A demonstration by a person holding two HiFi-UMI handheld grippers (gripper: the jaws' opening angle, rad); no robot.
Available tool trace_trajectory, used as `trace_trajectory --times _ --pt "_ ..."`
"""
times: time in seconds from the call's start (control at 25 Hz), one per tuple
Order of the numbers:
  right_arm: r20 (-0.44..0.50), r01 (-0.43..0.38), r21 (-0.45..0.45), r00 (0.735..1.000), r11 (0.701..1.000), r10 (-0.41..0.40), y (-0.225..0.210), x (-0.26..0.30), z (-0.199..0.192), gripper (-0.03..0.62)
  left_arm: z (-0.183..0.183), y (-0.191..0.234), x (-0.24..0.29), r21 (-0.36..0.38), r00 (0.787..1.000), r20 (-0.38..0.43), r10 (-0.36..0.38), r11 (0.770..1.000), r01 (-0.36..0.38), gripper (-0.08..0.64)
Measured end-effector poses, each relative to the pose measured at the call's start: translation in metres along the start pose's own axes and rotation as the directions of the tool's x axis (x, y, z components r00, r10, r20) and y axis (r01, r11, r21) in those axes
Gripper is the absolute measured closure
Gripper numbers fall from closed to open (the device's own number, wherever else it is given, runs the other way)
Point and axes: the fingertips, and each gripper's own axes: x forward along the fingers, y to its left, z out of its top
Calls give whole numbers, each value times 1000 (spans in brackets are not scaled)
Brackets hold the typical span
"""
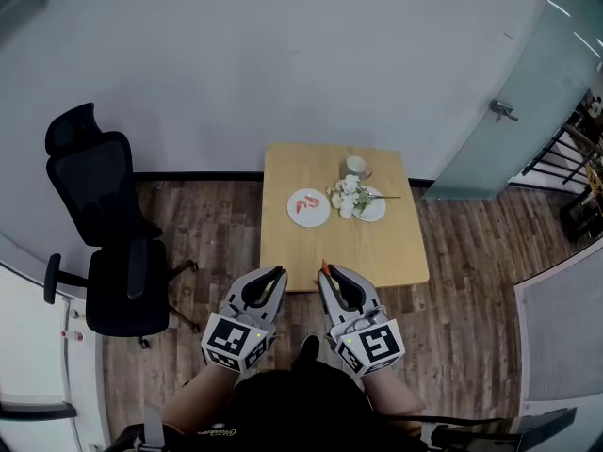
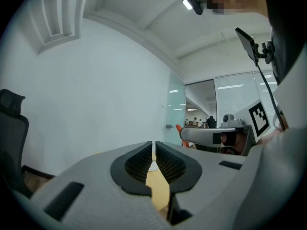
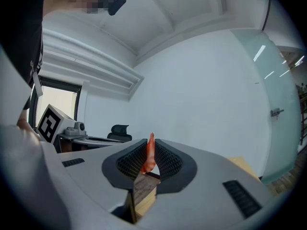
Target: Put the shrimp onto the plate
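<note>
An orange shrimp [image 3: 150,153] stands pinched between the jaws of my right gripper [image 3: 150,159], its tip poking above them; in the head view it shows as an orange tip [image 1: 325,267] at the right gripper [image 1: 327,272], over the near edge of the wooden table [image 1: 377,248]. My left gripper [image 1: 281,273] is shut with nothing in it, jaws nearly touching in the left gripper view [image 2: 154,159]. On the table lies a white plate [image 1: 308,217] carrying another shrimp [image 1: 305,202]. Both grippers are held well short of that plate.
A second white plate [image 1: 374,210] with white flowers [image 1: 349,196] sits to the right, a white cup [image 1: 356,166] behind it. A black office chair [image 1: 113,243] stands at the left on the wood floor. A glass door [image 1: 513,102] is at the right.
</note>
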Motion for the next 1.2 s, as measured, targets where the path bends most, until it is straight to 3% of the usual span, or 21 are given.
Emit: trace_trajectory --times 0.44,0.64,1.2 --pt "28 -64 13 998 998 64 -79 21 13 543 17 -4 74 24 997 13 74 997 -74 534" --pt "20 -79 16 997 997 78 -92 34 11 543 17 7 88 18 995 14 94 995 -94 534" --pt "16 -52 -12 999 999 52 -102 130 21 543 34 96 125 19 998 40 56 998 -57 534"
